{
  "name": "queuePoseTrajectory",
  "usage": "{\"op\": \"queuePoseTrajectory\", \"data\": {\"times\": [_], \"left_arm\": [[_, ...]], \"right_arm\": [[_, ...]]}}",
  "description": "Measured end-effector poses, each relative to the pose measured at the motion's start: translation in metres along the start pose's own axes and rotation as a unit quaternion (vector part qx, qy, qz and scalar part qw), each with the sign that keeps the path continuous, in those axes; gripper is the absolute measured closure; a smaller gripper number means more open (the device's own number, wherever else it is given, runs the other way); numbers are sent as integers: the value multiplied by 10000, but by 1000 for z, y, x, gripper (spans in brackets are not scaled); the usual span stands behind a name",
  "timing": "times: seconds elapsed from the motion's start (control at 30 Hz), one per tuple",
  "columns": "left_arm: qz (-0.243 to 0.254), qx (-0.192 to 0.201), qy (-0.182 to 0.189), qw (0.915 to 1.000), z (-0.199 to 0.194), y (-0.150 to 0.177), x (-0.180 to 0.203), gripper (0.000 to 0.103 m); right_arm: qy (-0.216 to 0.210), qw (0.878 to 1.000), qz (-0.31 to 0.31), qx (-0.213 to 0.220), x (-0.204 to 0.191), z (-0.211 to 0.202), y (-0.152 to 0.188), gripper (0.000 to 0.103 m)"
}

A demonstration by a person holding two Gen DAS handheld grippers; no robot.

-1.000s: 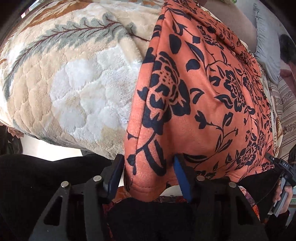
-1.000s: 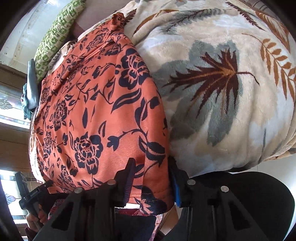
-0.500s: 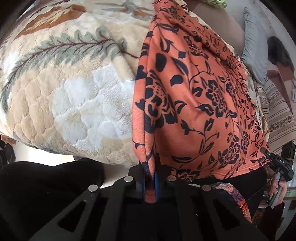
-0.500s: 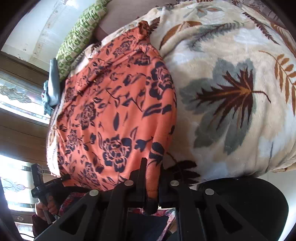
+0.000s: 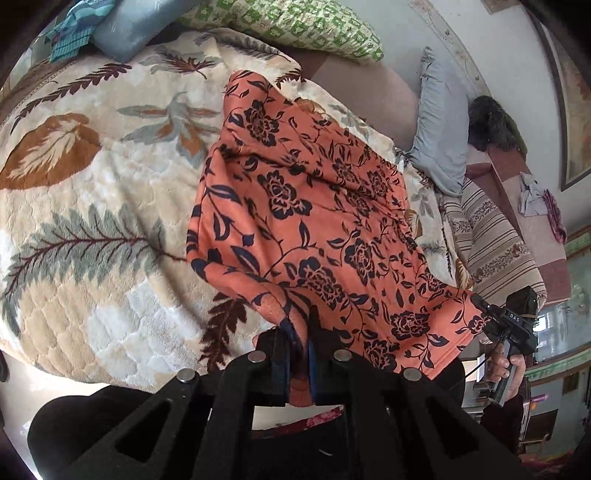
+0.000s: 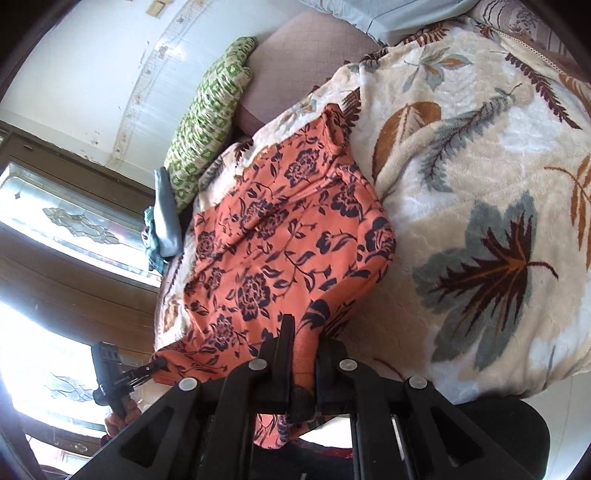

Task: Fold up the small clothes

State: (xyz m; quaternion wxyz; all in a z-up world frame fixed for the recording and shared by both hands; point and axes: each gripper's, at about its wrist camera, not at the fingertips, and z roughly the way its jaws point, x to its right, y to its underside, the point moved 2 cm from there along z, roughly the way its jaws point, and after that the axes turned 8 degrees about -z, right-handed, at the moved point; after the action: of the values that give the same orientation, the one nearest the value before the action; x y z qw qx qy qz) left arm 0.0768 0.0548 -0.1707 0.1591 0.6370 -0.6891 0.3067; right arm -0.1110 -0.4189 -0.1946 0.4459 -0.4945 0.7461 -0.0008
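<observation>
An orange garment (image 5: 325, 221) with a dark blue flower print lies on a cream leaf-patterned blanket (image 5: 92, 221). My left gripper (image 5: 301, 354) is shut on its near left corner and holds it raised off the blanket. My right gripper (image 6: 304, 354) is shut on the near right corner (image 6: 306, 343), also raised. The garment (image 6: 280, 251) stretches away from both grippers, its far end resting on the blanket (image 6: 480, 184). The right gripper also shows in the left wrist view (image 5: 513, 325), at the garment's far corner. The left gripper shows in the right wrist view (image 6: 122, 376).
A green patterned pillow (image 5: 295, 26) and a blue-grey pillow (image 5: 439, 122) lie at the head of the bed. A striped cloth (image 5: 491, 240) lies at the right. The blanket's near edge (image 5: 92, 373) hangs by me. A window (image 6: 55, 221) is at the left.
Both grippers closed on the garment's near corners, then lifted and pulled back. The near hem now hangs raised off the blanket, and more of the bed shows.
</observation>
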Motion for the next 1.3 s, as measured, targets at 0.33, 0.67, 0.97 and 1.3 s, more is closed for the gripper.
{"op": "queuePoseTrajectory", "data": {"times": [0.33,0.67,0.97,1.3], "left_arm": [[-189,661,138,9975,7,-102,9,96],[-837,695,106,9940,54,-150,-21,96],[-1256,1093,468,9849,71,-219,-27,96],[-1508,1697,172,9737,106,-262,-58,39]], "right_arm": [[-371,9935,442,981,18,18,-94,94],[-410,9879,1039,1075,68,78,-131,94],[-417,9833,1172,1329,75,122,-204,94],[-393,9683,2193,1130,124,191,-247,89]]}}
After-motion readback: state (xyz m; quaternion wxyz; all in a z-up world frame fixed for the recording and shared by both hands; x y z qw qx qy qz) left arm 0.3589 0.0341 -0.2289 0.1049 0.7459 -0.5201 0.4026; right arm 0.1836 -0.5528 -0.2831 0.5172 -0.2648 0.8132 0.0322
